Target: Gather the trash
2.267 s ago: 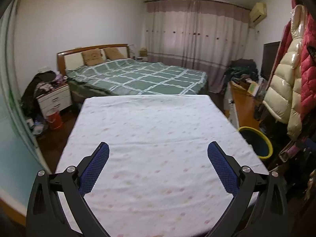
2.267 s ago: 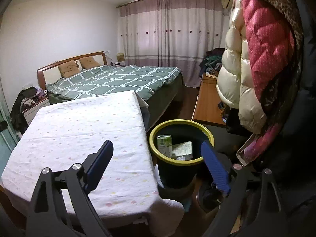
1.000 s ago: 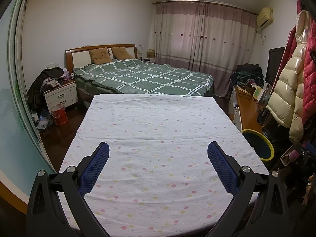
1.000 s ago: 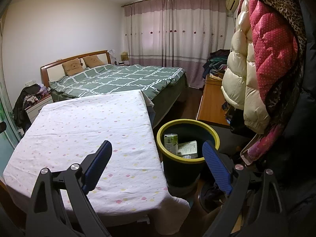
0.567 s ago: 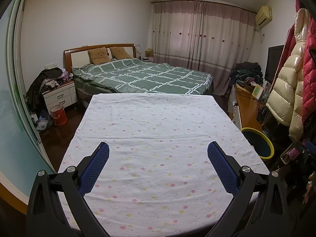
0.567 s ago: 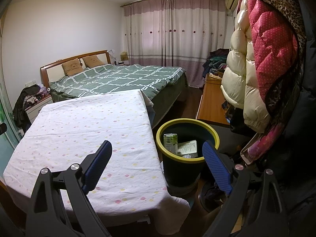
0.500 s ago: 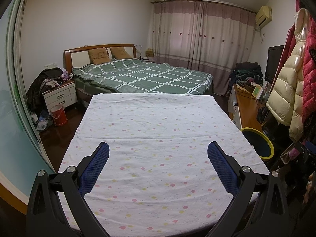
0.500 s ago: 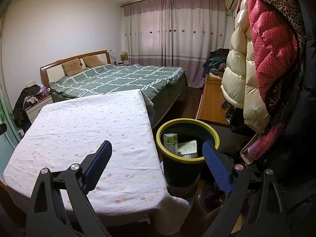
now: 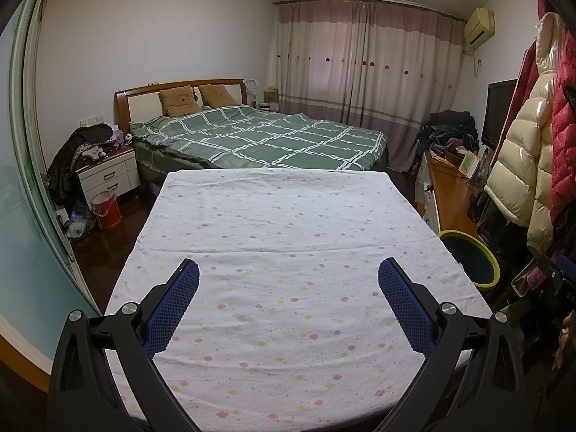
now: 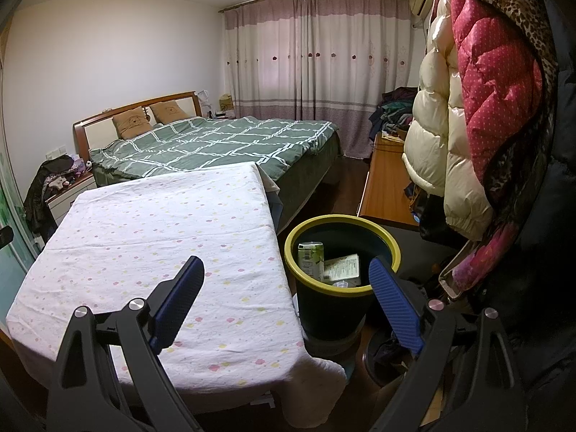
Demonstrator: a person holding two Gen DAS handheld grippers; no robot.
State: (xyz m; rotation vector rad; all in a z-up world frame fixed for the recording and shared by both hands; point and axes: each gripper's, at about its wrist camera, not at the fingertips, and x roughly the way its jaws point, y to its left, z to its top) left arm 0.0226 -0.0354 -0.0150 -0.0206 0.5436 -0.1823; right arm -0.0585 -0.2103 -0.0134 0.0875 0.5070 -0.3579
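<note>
Hovering over bare tabletop (image 9: 280, 252), left gripper (image 9: 288, 270) spread, empty; right gripper (image 10: 286, 266) likewise agape. Trash sits in yellow-rimmed bin (image 10: 385, 241) just right of tabletop: can (image 10: 310, 257), carton (image 10: 342, 266). Collection apparently complete.

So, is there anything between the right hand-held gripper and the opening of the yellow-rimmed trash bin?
Nothing visible. The right hand-held gripper is open and empty above the near rim of the dark yellow-rimmed trash bin, whose mouth is uncovered beside the cloth-covered table.
</note>
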